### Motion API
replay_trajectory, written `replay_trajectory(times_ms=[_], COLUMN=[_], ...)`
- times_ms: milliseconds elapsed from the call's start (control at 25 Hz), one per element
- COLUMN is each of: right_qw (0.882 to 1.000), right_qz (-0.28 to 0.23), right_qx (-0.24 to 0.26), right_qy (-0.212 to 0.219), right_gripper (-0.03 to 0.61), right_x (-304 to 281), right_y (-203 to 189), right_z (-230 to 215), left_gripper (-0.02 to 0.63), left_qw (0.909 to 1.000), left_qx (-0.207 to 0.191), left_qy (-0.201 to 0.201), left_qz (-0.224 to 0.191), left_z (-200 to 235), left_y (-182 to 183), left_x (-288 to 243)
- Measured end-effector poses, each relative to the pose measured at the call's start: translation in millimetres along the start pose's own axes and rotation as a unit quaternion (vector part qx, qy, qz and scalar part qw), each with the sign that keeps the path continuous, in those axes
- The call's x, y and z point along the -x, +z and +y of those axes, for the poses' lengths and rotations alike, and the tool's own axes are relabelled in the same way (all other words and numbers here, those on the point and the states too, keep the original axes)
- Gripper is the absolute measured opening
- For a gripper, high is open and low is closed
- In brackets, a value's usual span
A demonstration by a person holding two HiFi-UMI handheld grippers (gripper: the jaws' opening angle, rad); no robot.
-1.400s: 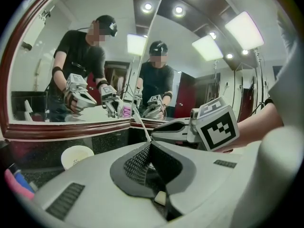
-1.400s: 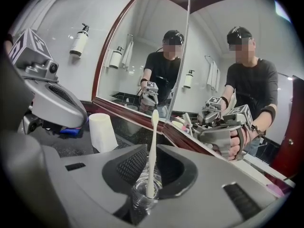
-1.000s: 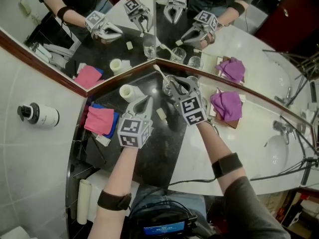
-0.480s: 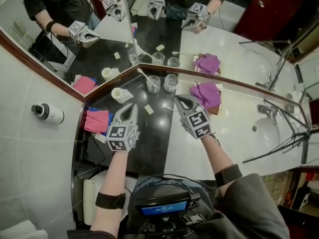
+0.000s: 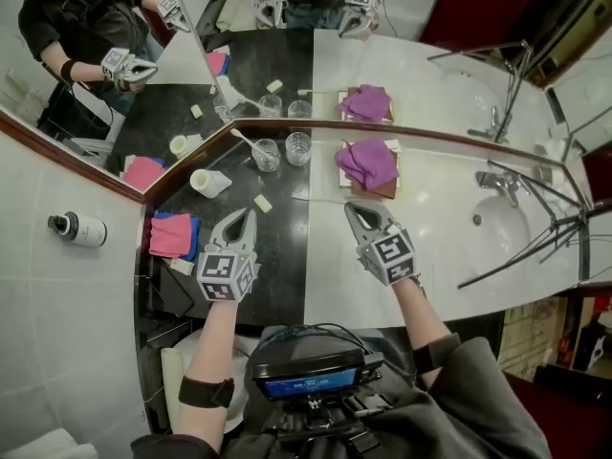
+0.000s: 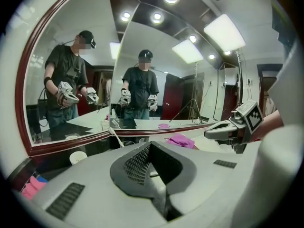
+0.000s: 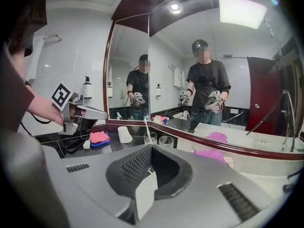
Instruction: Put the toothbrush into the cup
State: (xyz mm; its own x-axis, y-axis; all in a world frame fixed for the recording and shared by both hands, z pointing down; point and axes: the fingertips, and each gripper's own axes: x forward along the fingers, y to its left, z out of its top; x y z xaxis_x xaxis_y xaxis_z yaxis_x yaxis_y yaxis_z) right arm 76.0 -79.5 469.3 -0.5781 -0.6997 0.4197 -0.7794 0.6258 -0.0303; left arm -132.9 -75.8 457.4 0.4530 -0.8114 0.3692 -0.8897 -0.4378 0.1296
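Your toothbrush [image 5: 245, 141] stands in the cup [image 5: 267, 157], the left of two glasses at the back edge of the counter [image 5: 287, 251], right under the mirror corner. The job looks done, so the risks are all about undoing it. The brush leans steeply, its head out over the rim toward the back left corner. With a light glass and a long handle, I judge that a small knock could tip the cup or flick the brush out onto the black stone. The second glass [image 5: 298, 148] stands just beside the cup, so a bump to either probably carries to the other. Your left gripper [image 5: 239, 218] hangs over the black part of the counter, toward the front edge, with its jaws pressed together on nothing. Your right gripper [image 5: 358, 212] hangs over the white part; its jaws have just been closing and meet with nothing between them. Both are well apart from the cup, which is safe as they stand. The trouble would come if you swing either one toward the back edge, because closed jaws make a hard point. The small white bar [image 5: 262, 203] lies between your left gripper and the cup, easy to shove into it. On the right, the purple cloth [image 5: 366, 162] could snag and drag.
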Motion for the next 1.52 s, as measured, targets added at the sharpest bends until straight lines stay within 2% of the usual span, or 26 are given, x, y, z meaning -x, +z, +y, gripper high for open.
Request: replay_trajectory(times_ms=[240, 440, 760, 920, 1040, 1160, 1200, 1280, 1400, 1520], right_qw=[0.999, 0.999, 0.999, 0.999, 0.995, 0.979, 0.971, 0.949, 0.911, 0.877], right_qz=[0.001, 0.004, 0.015, 0.03, 0.063, 0.105, 0.124, 0.16, 0.205, 0.24], right_qx=[-0.027, -0.037, -0.031, -0.001, 0.067, 0.151, 0.18, 0.238, 0.318, 0.367], right_qy=[-0.021, -0.027, -0.01, 0.011, 0.042, 0.086, 0.1, 0.127, 0.165, 0.195], right_gripper=[0.018, 0.018, 0.018, 0.018, 0.02, 0.031, 0.057, 0.119, 0.148, 0.149], right_x=[34, 50, 47, 36, 20, -7, -17, -38, -67, -95], right_y=[-21, -32, -44, -46, -49, -57, -62, -73, -85, -97], right_z=[-20, -33, -33, -23, -12, 1, 4, 10, 16, 20], left_gripper=[0.003, 0.003, 0.003, 0.003, 0.003, 0.003, 0.003, 0.003, 0.003, 0.003], left_qw=[0.9999, 0.9988, 0.9991, 0.9993, 0.9994, 0.9993, 0.9993, 0.9992, 0.9991, 0.9994], left_qx=[0.003, 0.035, 0.027, 0.012, 0.007, -0.007, -0.011, -0.015, -0.012, -0.011], left_qy=[-0.014, -0.034, -0.026, -0.023, -0.021, -0.02, -0.02, -0.019, -0.022, -0.022], left_qz=[0.004, 0.006, 0.019, 0.026, 0.027, 0.03, 0.031, 0.032, 0.033, 0.026], left_z=[-30, -52, -62, -64, -64, -63, -62, -60, -57, -49], left_y=[-5, -10, -19, -24, -27, -33, -35, -40, -47, -53], left_x=[-3, -10, -13, -11, -11, -15, -16, -20, -27, -35])
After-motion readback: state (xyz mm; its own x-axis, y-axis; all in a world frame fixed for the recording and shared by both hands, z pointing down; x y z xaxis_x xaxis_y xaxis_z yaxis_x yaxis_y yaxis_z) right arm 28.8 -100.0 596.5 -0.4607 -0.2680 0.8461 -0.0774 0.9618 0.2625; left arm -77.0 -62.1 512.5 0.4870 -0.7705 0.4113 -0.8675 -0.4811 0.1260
